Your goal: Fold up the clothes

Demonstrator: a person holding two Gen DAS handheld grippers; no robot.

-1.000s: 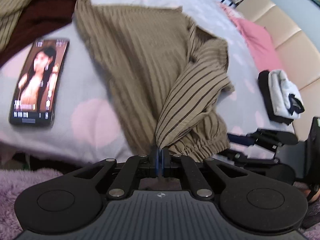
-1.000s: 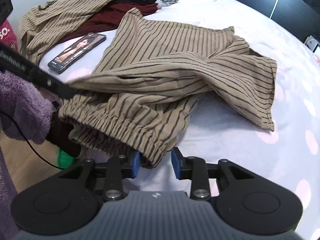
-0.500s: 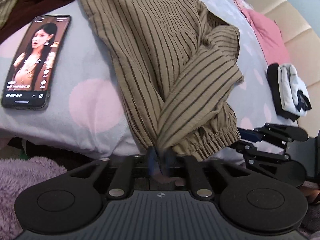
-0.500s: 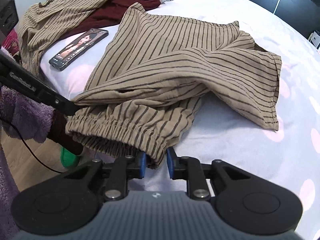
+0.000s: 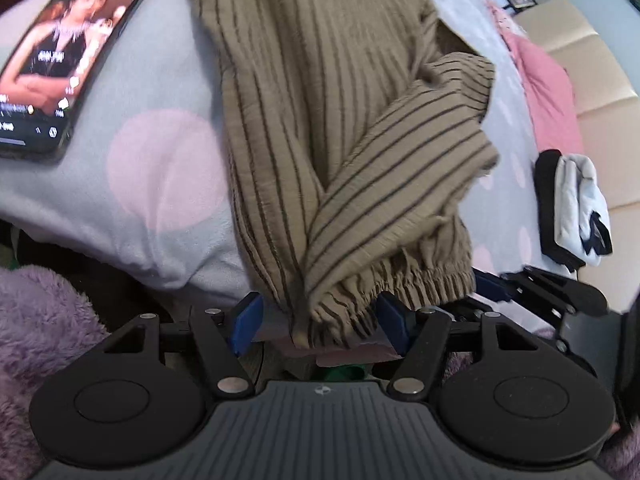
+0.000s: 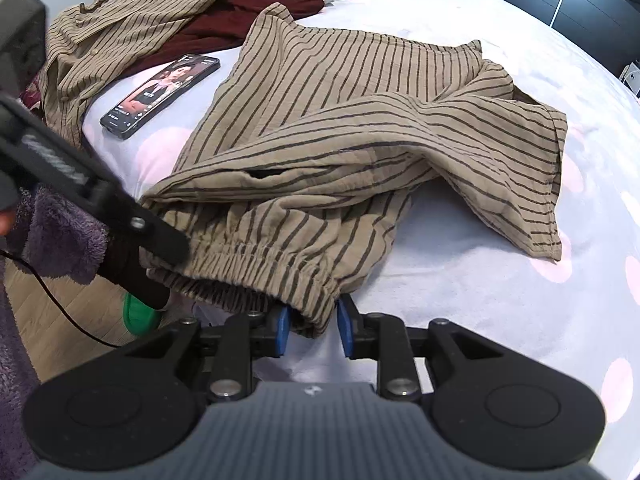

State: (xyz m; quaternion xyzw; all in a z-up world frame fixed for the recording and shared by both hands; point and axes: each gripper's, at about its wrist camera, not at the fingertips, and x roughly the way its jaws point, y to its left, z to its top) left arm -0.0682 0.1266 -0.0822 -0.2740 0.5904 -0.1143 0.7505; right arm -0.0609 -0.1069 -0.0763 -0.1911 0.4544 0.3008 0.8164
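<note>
Tan striped shorts (image 6: 360,132) lie rumpled on the bed, one leg folded over the other, the elastic waistband (image 6: 256,256) hanging at the near edge. In the left wrist view the shorts (image 5: 320,120) run away from me. My left gripper (image 5: 320,320) is open, its blue pads either side of the waistband's left corner. My right gripper (image 6: 312,324) is open, with the waistband's right corner between its pads. The left gripper's arm (image 6: 80,184) shows at the left of the right wrist view; the right gripper (image 5: 536,292) shows at the right of the left wrist view.
A lit phone (image 5: 60,60) lies on the white pink-dotted sheet (image 6: 480,280) left of the shorts. A striped shirt (image 6: 140,20) and a maroon garment (image 6: 240,24) lie heaped behind. Folded clothes (image 5: 572,208) and a pink item (image 5: 548,92) lie right.
My left gripper was shut on the shorts' fabric and has opened, letting it drop at the bed edge. My right gripper stays open around the waistband corner. Both moved closer to the bed.
</note>
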